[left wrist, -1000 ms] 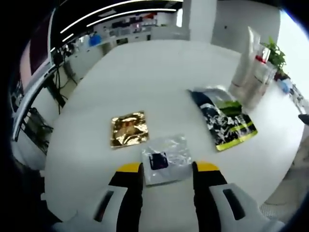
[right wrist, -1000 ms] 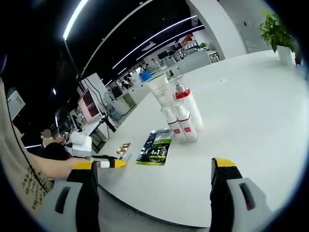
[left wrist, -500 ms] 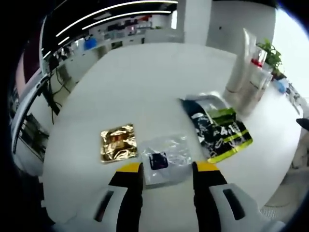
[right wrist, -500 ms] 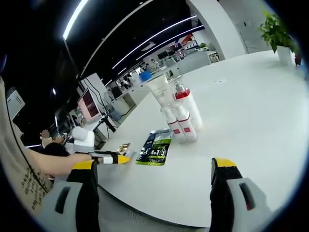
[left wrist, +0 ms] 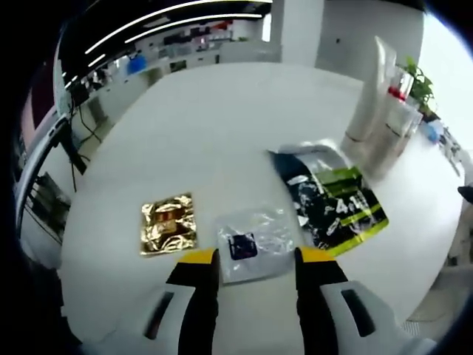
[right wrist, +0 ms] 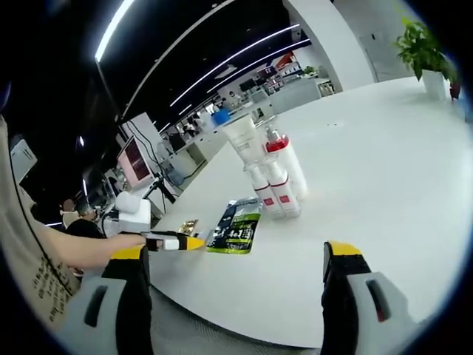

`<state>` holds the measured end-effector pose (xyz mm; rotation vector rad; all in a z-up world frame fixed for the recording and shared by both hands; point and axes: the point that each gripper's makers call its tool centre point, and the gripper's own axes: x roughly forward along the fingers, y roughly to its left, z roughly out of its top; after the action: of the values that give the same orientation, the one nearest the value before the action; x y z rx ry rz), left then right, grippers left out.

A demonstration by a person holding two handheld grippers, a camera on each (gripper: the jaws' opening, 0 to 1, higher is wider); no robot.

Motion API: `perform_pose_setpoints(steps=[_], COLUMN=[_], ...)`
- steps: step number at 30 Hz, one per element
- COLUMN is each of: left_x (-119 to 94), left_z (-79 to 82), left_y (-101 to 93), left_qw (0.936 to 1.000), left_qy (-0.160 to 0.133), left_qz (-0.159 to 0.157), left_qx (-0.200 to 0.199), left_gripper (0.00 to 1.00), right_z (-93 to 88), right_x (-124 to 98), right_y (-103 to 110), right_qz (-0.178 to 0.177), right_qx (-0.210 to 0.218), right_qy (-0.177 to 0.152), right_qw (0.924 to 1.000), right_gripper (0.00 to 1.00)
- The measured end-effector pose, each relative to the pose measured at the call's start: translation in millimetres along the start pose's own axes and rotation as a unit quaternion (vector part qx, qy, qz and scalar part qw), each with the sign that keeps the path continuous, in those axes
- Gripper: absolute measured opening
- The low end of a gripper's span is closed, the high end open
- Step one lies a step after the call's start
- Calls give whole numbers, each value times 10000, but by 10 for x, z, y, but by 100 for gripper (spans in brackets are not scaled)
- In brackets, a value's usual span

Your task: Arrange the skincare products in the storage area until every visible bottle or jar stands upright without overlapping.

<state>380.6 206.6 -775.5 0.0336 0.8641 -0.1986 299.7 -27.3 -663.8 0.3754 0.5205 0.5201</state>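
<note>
In the left gripper view, the left gripper (left wrist: pixel 251 260) hangs over a white worktop (left wrist: pixel 214 118) with its yellow-tipped jaws spread apart and gripping nothing; a clear plastic sachet (left wrist: pixel 253 238) with a dark square inside lies flat on the worktop, its near edge reaching between the jaw tips, and I cannot tell whether the jaws touch it. Just to the left of the clear sachet lies a gold foil sachet (left wrist: pixel 168 223), also flat, apart from it. To the right of the clear sachet and a little beyond lies a black and green pouch (left wrist: pixel 329 203), flat, its silvery upper end pointing away. Beyond that pouch, near the worktop's far right edge, a tall white tube (left wrist: pixel 369 92) and a clear bottle with a red cap (left wrist: pixel 392 126) stand upright close together. In the right gripper view, the right gripper (right wrist: pixel 236 270) is held over the near edge of the same worktop, its jaws wide apart and empty. Well ahead of it a cluster of skincare bottles (right wrist: pixel 275 177) stands upright, white with red caps and labels, the tall white tube with a blue top among them. Just left of the cluster and nearer lies the black and green pouch, and left of that the left gripper reaches in, held by a person's hand (right wrist: pixel 96 248).
</note>
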Motion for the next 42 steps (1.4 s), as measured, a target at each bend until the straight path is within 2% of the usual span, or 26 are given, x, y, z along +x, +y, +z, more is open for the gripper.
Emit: perform_pose_setpoints(steps=[24, 42], left_x=[37, -16], left_z=[-19, -27], left_y=[-29, -9], left_qw=[10000, 10000], left_qy=[-16, -27], left_qz=[53, -5], left_qx=[-51, -64], left_gripper=[38, 44], right_z=[-2, -5], right_x=[-3, 4], right_y=[-10, 5], right_qz=[-18, 7], right_qx=[15, -48], right_qy=[3, 16], right_qw=[10000, 10000], right_gripper=[98, 98])
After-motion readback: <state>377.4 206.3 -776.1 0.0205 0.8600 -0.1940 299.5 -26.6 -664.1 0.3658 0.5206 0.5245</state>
